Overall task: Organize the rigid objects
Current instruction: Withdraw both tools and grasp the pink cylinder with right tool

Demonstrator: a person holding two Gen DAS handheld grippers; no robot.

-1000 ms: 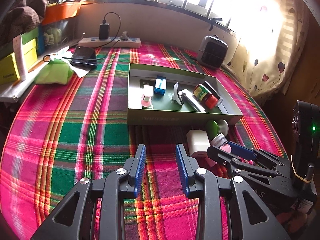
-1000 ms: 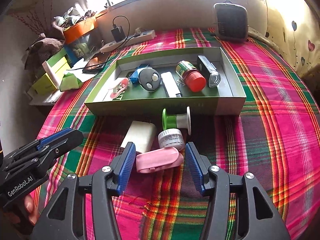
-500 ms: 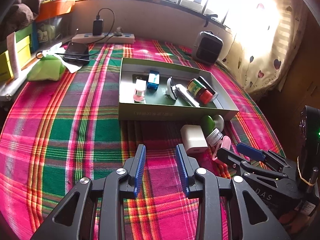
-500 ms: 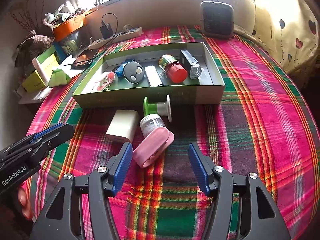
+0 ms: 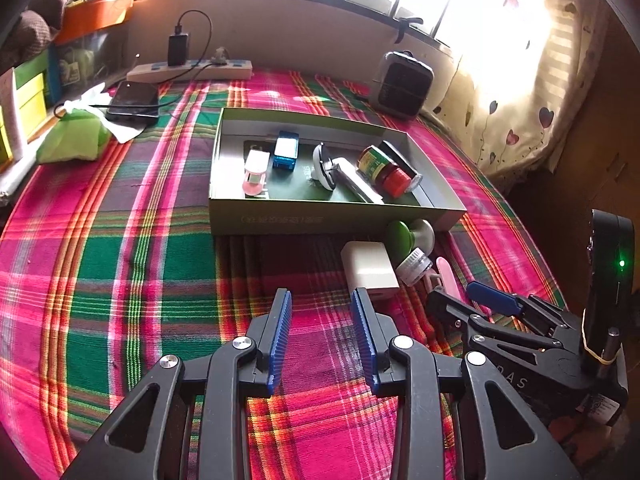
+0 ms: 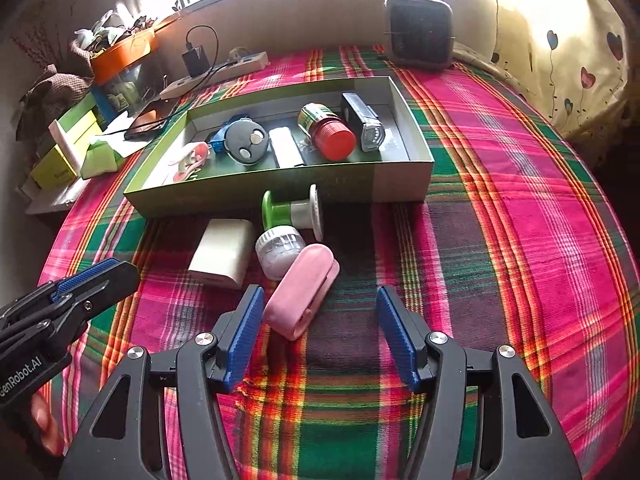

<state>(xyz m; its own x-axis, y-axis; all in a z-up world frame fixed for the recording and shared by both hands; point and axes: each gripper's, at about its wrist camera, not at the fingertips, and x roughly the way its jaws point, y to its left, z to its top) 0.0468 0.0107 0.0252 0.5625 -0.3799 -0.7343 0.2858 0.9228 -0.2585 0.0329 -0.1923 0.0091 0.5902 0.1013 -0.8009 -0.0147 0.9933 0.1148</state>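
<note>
Right tongs (image 6: 320,334) spread wide, nothing pinched; pink clip-shaped case (image 6: 302,290) lying on the plaid cloth (image 6: 500,240) partly between the pads, its near end just beside the left-hand pad (image 6: 244,334), clear of the right-hand one. Long axis of the case slanted, near end low and left, far end up and right, so not square to the jaws; likely calls for a small turn of the wrist or a shift leftward before any squeeze. Left tongs (image 5: 322,340) part-open and empty, poised over bare cloth, with the white block-shaped charger (image 5: 370,268) just ahead and to their right. Right tongs plainly nearer the pink case; left tongs nearer the charger. Beyond the case, touching its far end, a small clear jar with a white lid (image 6: 278,248) on its side, then a green-and-white spool-like piece (image 6: 292,212) resting against the front wall of the green cardboard box (image 6: 256,196). Inside the box already: a red-lidded jar (image 6: 328,130), a dark bike-light-like block (image 6: 362,122), a white bar (image 6: 285,148), a round grey fob (image 6: 245,143), a blue item (image 5: 286,150) and a pink toy car (image 5: 255,170). Four loose pieces outside the box, so sorting judged roughly half done. Farther off, a power strip (image 5: 192,70) and a small dark heater (image 6: 418,26).
</note>
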